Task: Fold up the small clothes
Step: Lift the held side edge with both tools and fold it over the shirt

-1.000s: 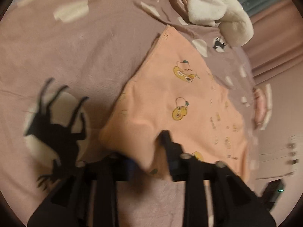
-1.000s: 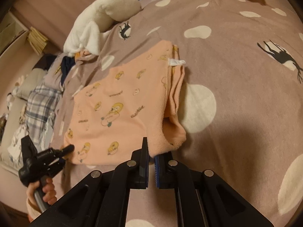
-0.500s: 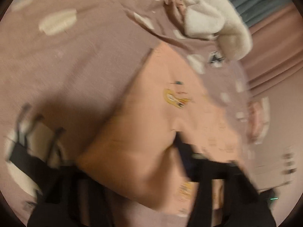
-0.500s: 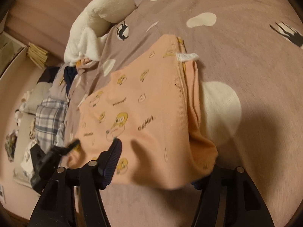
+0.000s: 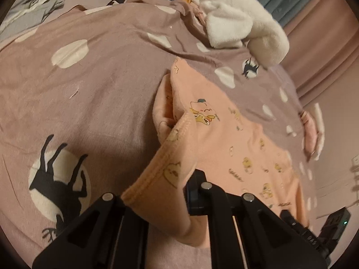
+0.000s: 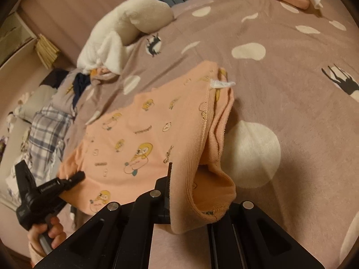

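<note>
Peach garment (image 5: 235,139), a small printed piece of clothing, lies on the dotted bedspread (image 5: 107,94), and both tools have it at the near edge. The left gripper (image 5: 184,192) has just been closing and is now clamped on the near corner of the cloth, which bunches over its fingers. The right gripper (image 6: 190,192) has also just closed, and its jaws pinch the other near corner, where the doubled layers hang over them. I judge that the step in hand is the grasp of the two near corners, done already; the next move calls for lifting both corners together and carrying them away, toward the far edge, with even tension so the layers do not slip. The long axis seems to run across between the two grippers. The far edge points toward the white plush blanket (image 6: 125,33).
</note>
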{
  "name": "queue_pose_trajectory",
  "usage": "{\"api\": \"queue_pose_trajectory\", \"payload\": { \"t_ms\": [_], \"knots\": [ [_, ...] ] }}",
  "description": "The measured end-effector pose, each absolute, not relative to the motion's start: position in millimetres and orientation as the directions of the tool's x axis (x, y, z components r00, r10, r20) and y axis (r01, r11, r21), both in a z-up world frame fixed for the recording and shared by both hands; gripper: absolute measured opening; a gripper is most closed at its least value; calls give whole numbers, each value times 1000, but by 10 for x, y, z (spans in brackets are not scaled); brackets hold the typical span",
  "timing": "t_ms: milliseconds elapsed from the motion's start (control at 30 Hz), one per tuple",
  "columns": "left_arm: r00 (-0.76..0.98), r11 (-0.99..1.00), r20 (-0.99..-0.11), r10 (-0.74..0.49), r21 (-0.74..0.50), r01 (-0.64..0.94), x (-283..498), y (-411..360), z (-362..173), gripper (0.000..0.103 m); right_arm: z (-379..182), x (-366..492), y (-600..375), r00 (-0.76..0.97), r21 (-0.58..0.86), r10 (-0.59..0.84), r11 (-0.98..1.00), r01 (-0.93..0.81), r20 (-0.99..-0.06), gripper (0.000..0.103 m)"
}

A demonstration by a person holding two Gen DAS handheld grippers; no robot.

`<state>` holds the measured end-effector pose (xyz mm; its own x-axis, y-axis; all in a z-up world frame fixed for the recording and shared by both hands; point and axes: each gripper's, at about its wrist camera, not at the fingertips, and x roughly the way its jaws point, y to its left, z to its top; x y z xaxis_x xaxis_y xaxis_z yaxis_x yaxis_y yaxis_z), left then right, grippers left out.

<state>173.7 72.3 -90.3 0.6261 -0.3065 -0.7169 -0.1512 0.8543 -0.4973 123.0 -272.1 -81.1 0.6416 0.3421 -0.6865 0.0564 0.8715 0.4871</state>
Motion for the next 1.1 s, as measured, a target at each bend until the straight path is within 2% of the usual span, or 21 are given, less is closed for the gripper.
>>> {"api": "queue_pose_trajectory", "payload": {
  "t_ms": [400, 1100],
  "knots": [
    [590, 884, -753, -291, -447, -134, 1340, 690, -880, 8, -807, 1022, -2682, 624, 474, 345, 879, 48, -701, 6],
    [562, 896, -769, -304, -432, -106, 697, 727, -880, 9, -734, 573, -2646, 604, 432, 338, 902, 13, -722, 6]
  ]
}}
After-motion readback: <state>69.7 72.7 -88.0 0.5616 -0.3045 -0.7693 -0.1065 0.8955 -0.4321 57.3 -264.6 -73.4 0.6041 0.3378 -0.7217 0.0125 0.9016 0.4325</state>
